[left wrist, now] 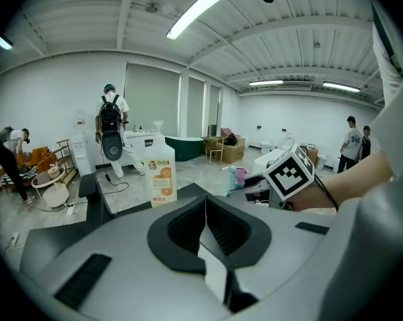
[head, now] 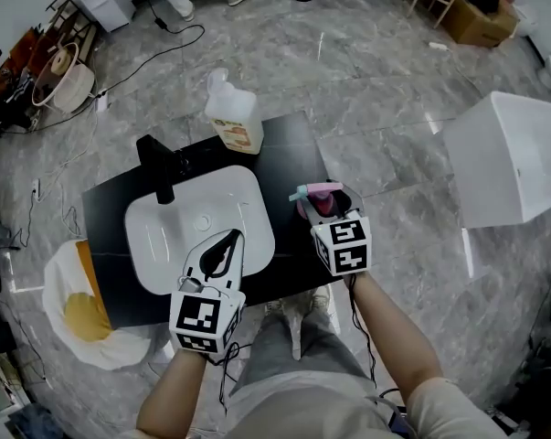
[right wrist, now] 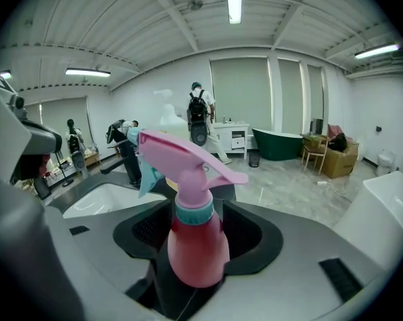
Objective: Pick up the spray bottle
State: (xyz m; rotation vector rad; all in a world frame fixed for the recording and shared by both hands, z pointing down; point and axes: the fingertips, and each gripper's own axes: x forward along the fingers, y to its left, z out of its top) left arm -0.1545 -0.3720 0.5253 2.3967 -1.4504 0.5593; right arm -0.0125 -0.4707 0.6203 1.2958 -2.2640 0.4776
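Observation:
The pink spray bottle (head: 319, 198) with a teal collar and pink trigger head stands at the right end of the black counter (head: 293, 149). My right gripper (head: 325, 207) is around it. In the right gripper view the bottle's body (right wrist: 196, 243) fills the gap and both black pads touch its sides, so the gripper (right wrist: 198, 229) is shut on it. My left gripper (head: 229, 238) hovers over the front of the white sink basin (head: 152, 263). Seen from the left gripper view, the left gripper (left wrist: 204, 209) is shut, its pads meeting with nothing between them.
A large white detergent bottle (head: 231, 115) with an orange label stands at the counter's far edge. A black faucet (head: 161, 167) rises behind the basin. A white box (head: 513, 158) stands on the floor to the right, a white bag (head: 83, 314) to the left. People stand in the background.

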